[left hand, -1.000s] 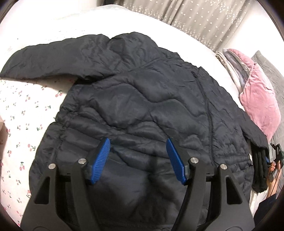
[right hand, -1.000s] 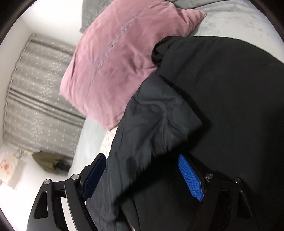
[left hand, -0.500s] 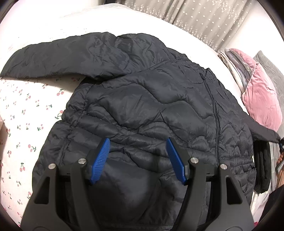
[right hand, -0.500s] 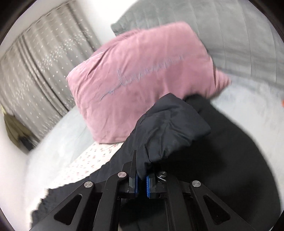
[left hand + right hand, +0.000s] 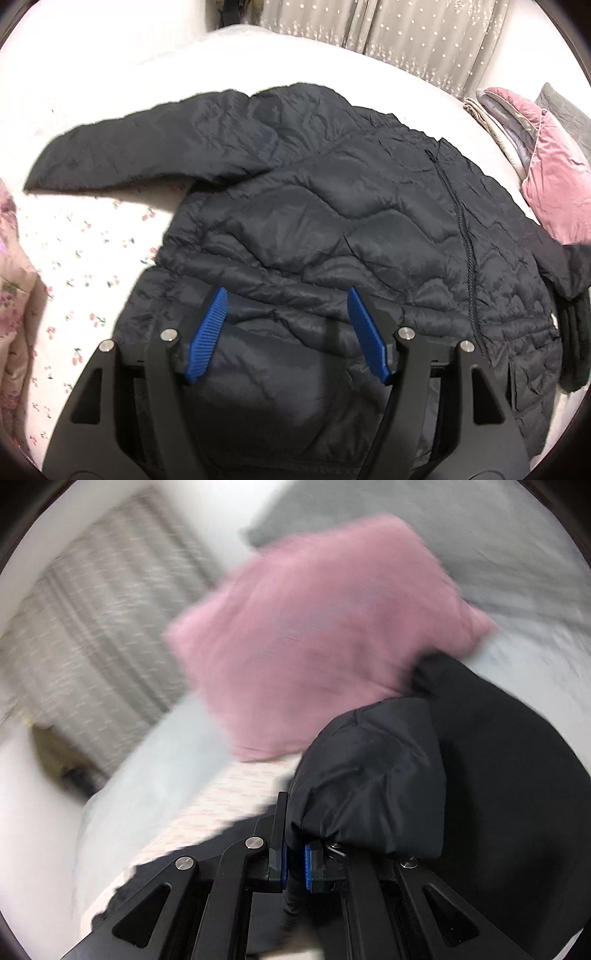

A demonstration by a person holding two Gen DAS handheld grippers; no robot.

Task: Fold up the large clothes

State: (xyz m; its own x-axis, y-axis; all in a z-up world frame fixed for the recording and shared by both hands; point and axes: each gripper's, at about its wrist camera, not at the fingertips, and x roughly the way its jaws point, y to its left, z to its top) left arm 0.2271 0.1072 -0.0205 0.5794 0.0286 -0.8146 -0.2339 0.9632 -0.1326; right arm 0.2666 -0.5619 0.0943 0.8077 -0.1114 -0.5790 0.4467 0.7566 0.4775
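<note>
Now the black quilted jacket (image 5: 332,229) lies spread on the bed (image 5: 74,266), but its sleeve (image 5: 369,775), flat a second ago, is lifted toward the pink pillow (image 5: 314,635), clenched in my right tool (image 5: 294,864). My left tool (image 5: 288,332) hovers released over the wavy-stitched hem, jaws lately widening, gripping nothing.

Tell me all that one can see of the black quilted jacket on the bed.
The black quilted jacket is puffy, shiny, stitched in wavy lines, with a dark zipper closed down its front. It lies spread on the cherry-print bedsheet, one sleeve stretched sideways. The right gripper is shut on the other sleeve's cuff, lifting it. The open left gripper hovers over the hem.
</note>
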